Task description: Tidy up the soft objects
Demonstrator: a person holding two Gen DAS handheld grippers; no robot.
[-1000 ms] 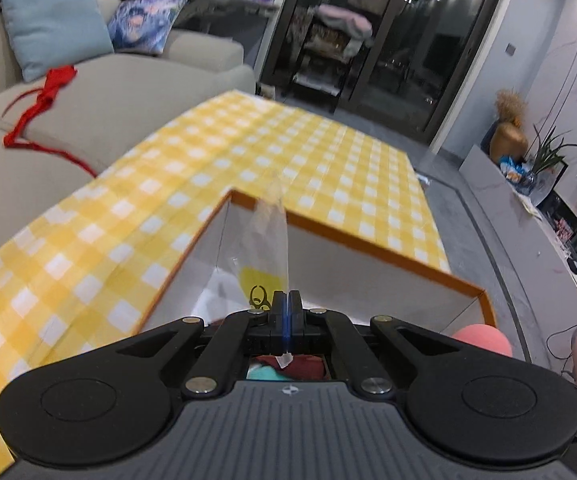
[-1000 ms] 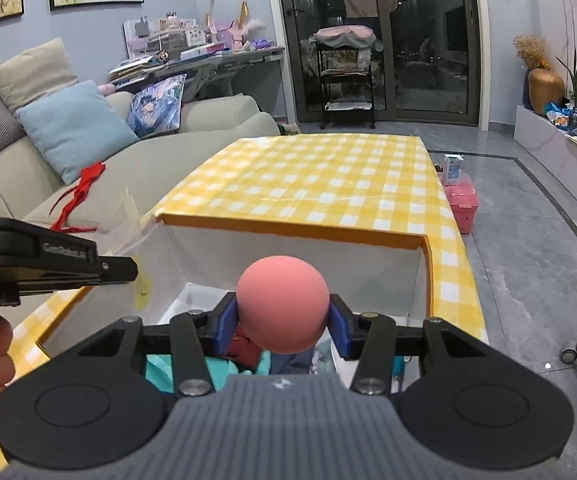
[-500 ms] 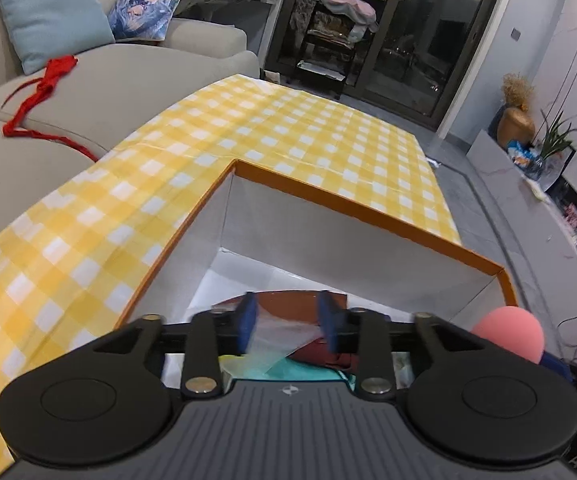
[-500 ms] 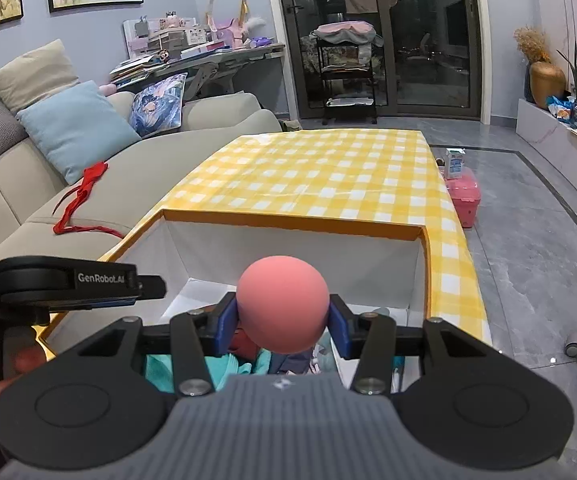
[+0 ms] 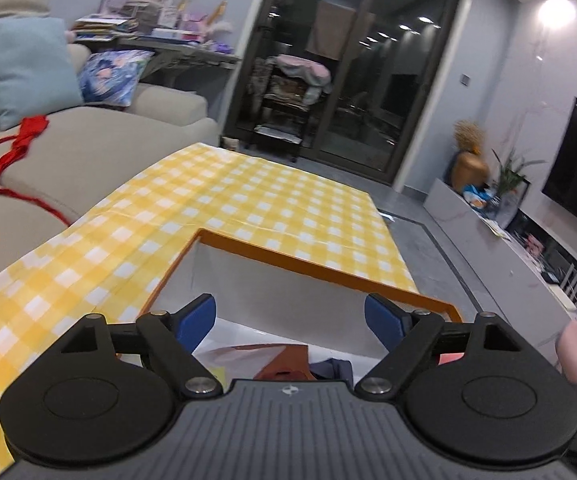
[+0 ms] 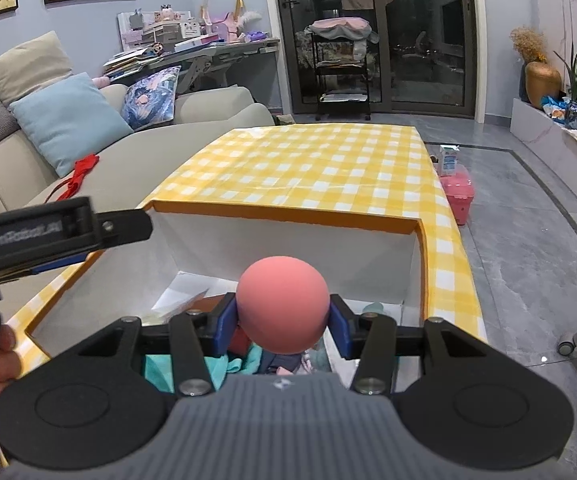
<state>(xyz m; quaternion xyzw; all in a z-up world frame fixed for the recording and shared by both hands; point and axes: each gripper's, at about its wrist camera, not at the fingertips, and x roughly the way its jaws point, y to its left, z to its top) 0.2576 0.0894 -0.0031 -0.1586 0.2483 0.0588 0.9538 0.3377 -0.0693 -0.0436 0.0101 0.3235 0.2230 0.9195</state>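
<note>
My right gripper [image 6: 284, 320] is shut on a pink foam ball [image 6: 282, 304] and holds it above the open white box with an orange rim [image 6: 288, 216]. Inside the box lie soft items: teal cloth [image 6: 160, 368], dark blue fabric and a clear plastic bag [image 6: 180, 300]. My left gripper [image 5: 290, 316] is open wide and empty, above the box's near left side [image 5: 272, 292]. The brown and blue items in the box show between its fingers [image 5: 288, 360]. The left gripper also shows at the left of the right wrist view [image 6: 48, 236].
The box sits on a table with a yellow checked cloth [image 6: 316, 168]. A beige sofa [image 5: 100, 148] with cushions and a red ribbon [image 5: 12, 152] stands to the left. A pink container with a carton [image 6: 454, 188] is on the floor to the right.
My left gripper opened and let go of the clear plastic bag, which dropped into the box, then rose and tilted up. The right gripper keeps the pink ball over the box.
</note>
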